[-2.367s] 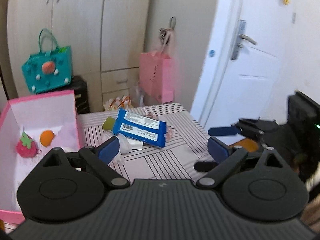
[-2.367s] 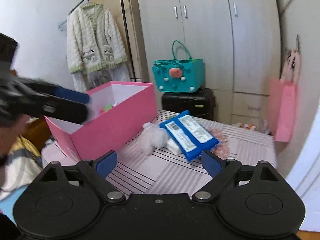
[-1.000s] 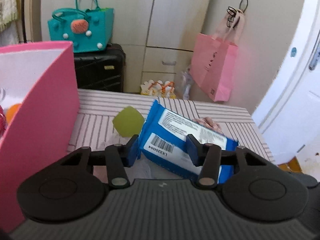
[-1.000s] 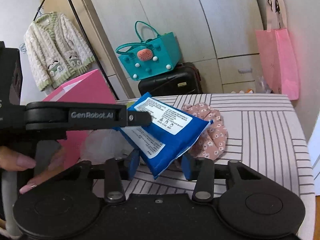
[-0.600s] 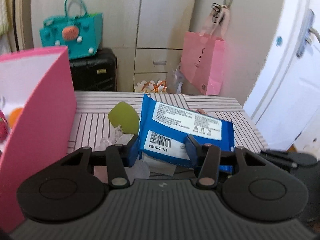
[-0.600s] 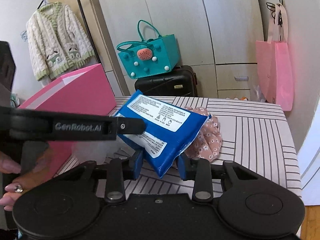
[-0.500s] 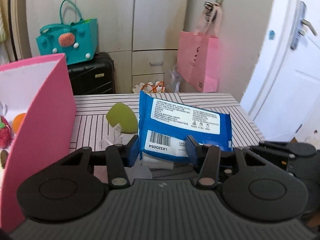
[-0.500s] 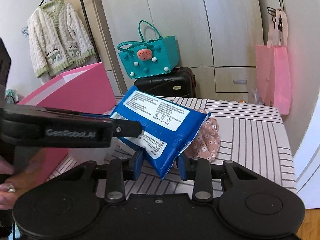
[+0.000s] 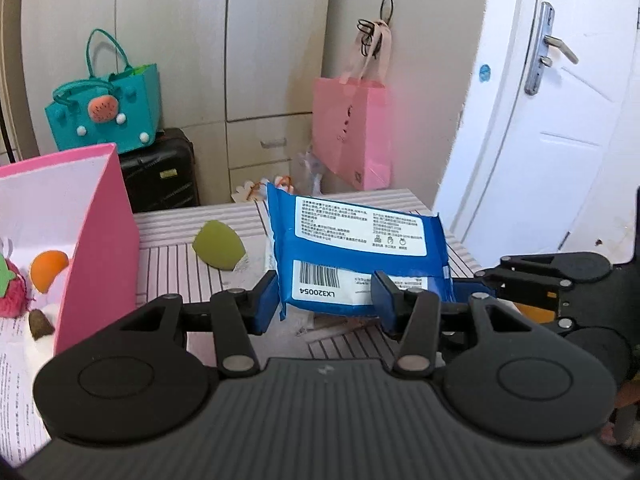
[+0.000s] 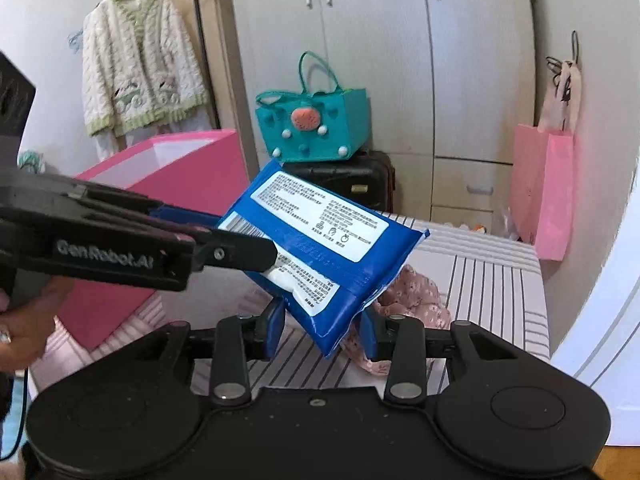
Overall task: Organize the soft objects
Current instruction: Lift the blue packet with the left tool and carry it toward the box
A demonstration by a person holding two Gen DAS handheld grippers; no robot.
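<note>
— Both grippers on the pack?
— Yes: left gripper (image 9: 325,300) pinches the barcode end of the blue pack (image 9: 360,256), right gripper (image 10: 322,330) has the pack's lower corner between its pads, jaws easing apart.
— Where is it?
— Held tilted above the striped table (image 9: 180,268) (clear of the top), beside the pink box (image 9: 100,232).
— Underneath?
— Floral scrunchie (image 10: 416,296), green sponge (image 9: 218,245).

pink box (image 9: 100,240): left side cut by frame edge | floral fabric (image 10: 416,296): mostly behind blue wipes pack (image 10: 320,248) | pack label print: too small to read | hand (image 10: 24,320): cut by left edge | papers under pack: partly hidden
</note>
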